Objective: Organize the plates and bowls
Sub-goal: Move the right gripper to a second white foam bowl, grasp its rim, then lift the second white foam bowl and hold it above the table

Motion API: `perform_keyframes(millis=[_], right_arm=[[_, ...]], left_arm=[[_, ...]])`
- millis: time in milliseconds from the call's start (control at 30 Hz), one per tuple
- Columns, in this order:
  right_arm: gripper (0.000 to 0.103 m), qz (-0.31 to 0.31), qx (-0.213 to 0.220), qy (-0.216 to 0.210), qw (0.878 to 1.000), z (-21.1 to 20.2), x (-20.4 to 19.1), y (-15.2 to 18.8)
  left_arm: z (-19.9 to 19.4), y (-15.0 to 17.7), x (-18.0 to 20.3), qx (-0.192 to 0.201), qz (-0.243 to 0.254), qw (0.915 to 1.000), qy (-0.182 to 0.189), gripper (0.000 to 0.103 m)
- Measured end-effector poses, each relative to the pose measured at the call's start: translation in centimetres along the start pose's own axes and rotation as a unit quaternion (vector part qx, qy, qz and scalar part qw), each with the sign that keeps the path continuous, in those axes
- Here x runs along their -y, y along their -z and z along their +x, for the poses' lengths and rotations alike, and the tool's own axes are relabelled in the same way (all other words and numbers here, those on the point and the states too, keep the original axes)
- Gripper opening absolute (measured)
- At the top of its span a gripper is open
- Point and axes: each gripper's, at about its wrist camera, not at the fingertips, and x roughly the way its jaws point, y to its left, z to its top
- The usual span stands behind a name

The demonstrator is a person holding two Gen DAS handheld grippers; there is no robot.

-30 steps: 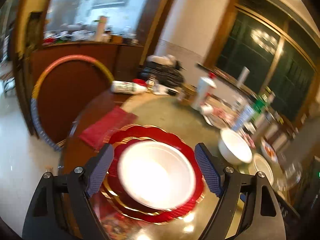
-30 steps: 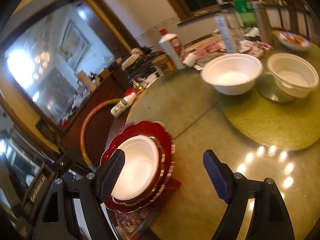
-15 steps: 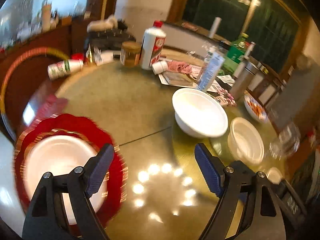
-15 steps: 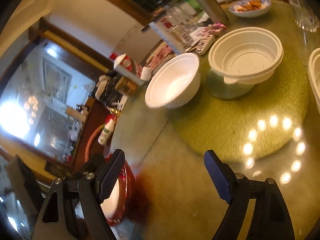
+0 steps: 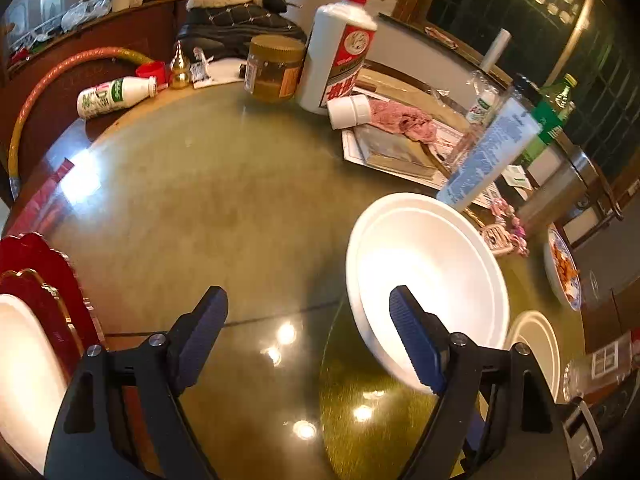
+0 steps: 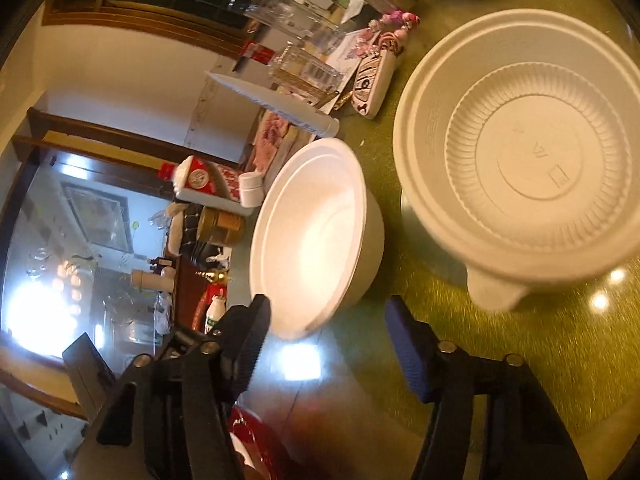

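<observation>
A white foam bowl (image 5: 432, 276) stands on the green glass table; it also shows in the right wrist view (image 6: 316, 236). My left gripper (image 5: 308, 320) is open and empty, its right finger in front of the bowl's near rim. My right gripper (image 6: 326, 332) is open and empty, just short of the same bowl. A ribbed cream plastic bowl (image 6: 528, 160) stands to the right of it, partly seen in the left wrist view (image 5: 536, 344). Stacked red scalloped plates (image 5: 44, 280) with a white plate (image 5: 20, 368) on top lie at the left edge.
Along the far side stand a white liquor bottle (image 5: 340, 40), a brown jar (image 5: 272, 68), a lying milk bottle (image 5: 112, 96), a pink cloth (image 5: 400, 120) on papers and a blue tube (image 5: 488, 148). A dish of food (image 5: 562, 268) is at the right.
Both grippers have swung right, away from the red plate stack, and closer to the white foam bowl. Both stay open and empty.
</observation>
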Motion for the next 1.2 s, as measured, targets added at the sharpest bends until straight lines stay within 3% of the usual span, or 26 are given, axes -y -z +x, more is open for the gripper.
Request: perform_keyframes(millis=[67,100,133,167,233,500,667,933,1200], right_arm=[[0.056,-0.003,-0.004,0.004,1.0,0.7,0.0,-0.4],[0.056,-0.008,-0.013,0.008,1.0,1.4,-0.1,-0.7],[0.049,-0.01,-0.019,0.009,1.0,1.7,-0.1,-0.6],[0.018,-0.016,-0.023,0.011,1.0,2.1,-0.2,-0.5],[0.005,-0.051,-0.014,0.031,0.998,2.0,-0.6,0.2],[0.006,-0.106,0.035,0.029,0.993,-3.0,-0.9,4.9],[0.006,-0.152,0.08,0.046,0.984,-6.8,-1.7,7.8],[0.006,-0.186,0.13,0.063,0.972,-8.9,-0.6,10.3],[0.007,-0.198,0.14,0.083,0.967,-8.7,-0.1,10.5]], left_arm=[[1.2,-0.1,0.4,-0.01,0.003,0.9999,-0.013,0.081],[1.7,-0.2,0.6,-0.018,0.009,0.9997,-0.014,0.073],[2.3,-0.1,0.9,-0.029,0.021,0.9993,-0.011,0.038],[2.9,0.2,1.4,-0.05,0.046,0.9976,-0.012,0.022],[2.2,0.9,1.5,-0.04,0.064,0.9971,-0.013,0.018],[-3.5,5.2,-0.3,0.019,0.093,0.9951,0.028,0.018],[-6.5,7.9,-1.1,0.059,0.111,0.9906,0.054,0.019],[-7.3,10.5,-1.2,0.096,0.139,0.9836,0.063,0.019],[-5.7,10.5,-1.3,0.071,0.14,0.9847,0.076,0.019]])
